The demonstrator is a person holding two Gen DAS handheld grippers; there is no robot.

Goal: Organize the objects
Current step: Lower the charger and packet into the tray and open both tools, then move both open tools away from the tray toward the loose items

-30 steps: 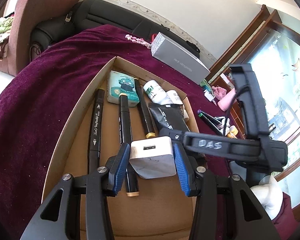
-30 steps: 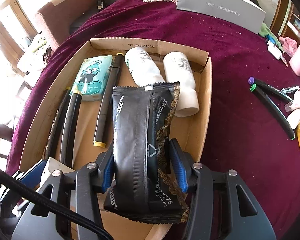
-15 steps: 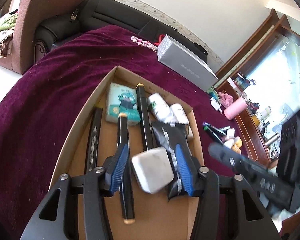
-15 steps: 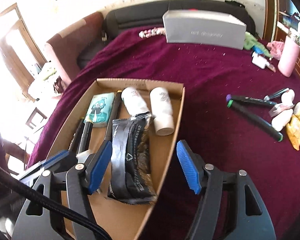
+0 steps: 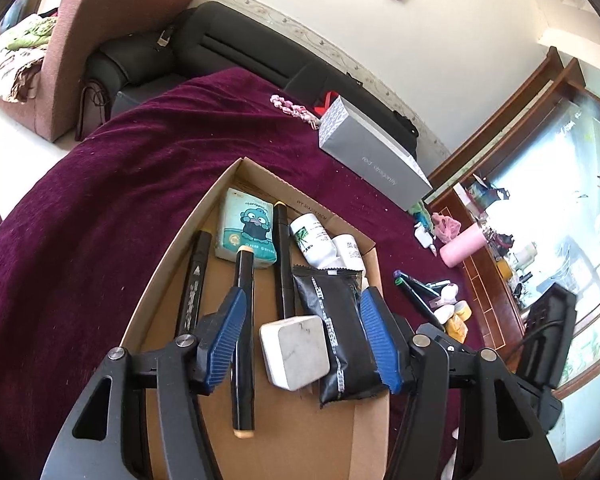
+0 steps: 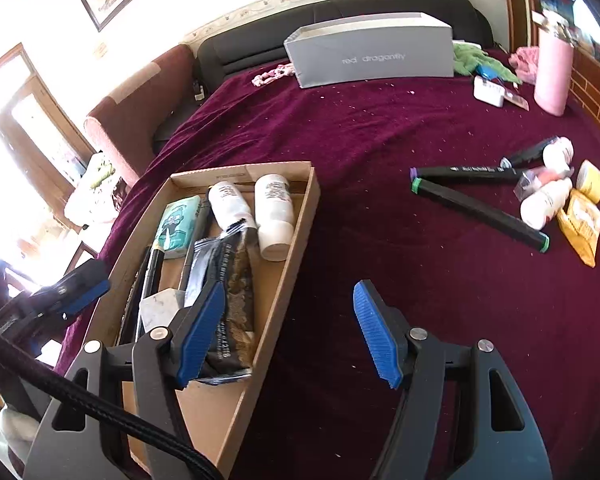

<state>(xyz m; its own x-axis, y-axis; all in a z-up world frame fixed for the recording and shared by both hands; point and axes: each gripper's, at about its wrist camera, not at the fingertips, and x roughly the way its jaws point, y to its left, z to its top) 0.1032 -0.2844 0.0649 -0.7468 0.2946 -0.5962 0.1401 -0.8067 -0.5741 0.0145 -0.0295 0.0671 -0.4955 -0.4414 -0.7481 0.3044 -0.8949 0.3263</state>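
Grey box (image 6: 370, 56) lettered "red dragonfly", left claw (image 5: 300, 340) opening over white charger (image 5: 294, 352), right claw (image 6: 288, 332) apart, empty

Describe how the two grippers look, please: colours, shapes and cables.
Each gripper, left gripper and right gripper, has two black plastic arms with cut-out openings and silver screws. The fingers carry blue ribbed pads. A black braided cable runs past the right one.
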